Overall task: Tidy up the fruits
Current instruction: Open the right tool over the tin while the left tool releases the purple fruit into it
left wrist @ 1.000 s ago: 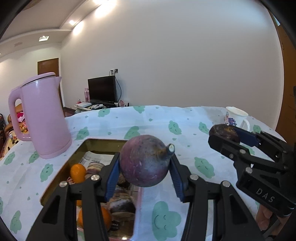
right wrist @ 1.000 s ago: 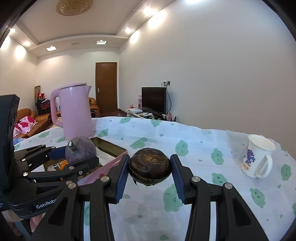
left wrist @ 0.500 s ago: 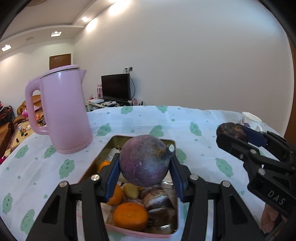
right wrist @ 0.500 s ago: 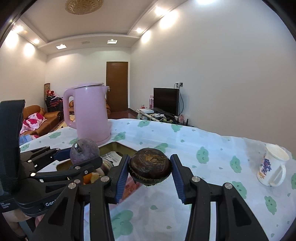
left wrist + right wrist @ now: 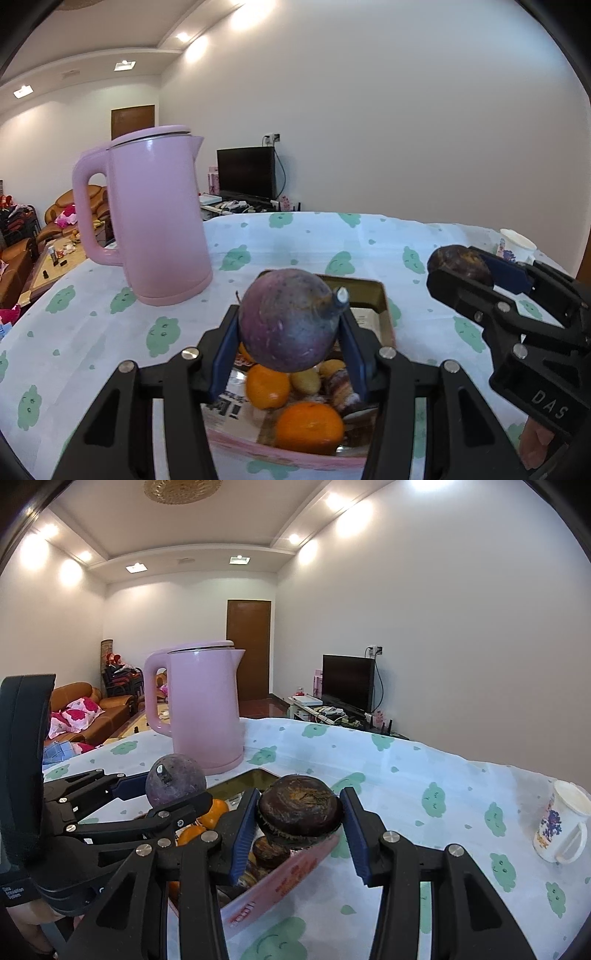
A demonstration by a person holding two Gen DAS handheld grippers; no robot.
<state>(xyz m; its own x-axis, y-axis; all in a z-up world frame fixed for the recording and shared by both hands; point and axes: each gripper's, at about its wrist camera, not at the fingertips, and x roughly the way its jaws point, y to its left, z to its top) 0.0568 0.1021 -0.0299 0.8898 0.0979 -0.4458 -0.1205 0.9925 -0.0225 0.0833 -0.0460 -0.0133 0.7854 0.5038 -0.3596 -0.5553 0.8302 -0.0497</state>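
Tongs (image 5: 288,339) (image 5: 299,823) both now over the fruit tin (image 5: 380,295), left gripping purple fruit (image 5: 288,319), right brown fruit (image 5: 299,806).

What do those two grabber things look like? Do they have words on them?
Both are black plastic with silver bolts and blue pads inside the fingers. The right gripper shows white letters "DAS" on its side in the left view. The left gripper has small white print, too small to read fully.
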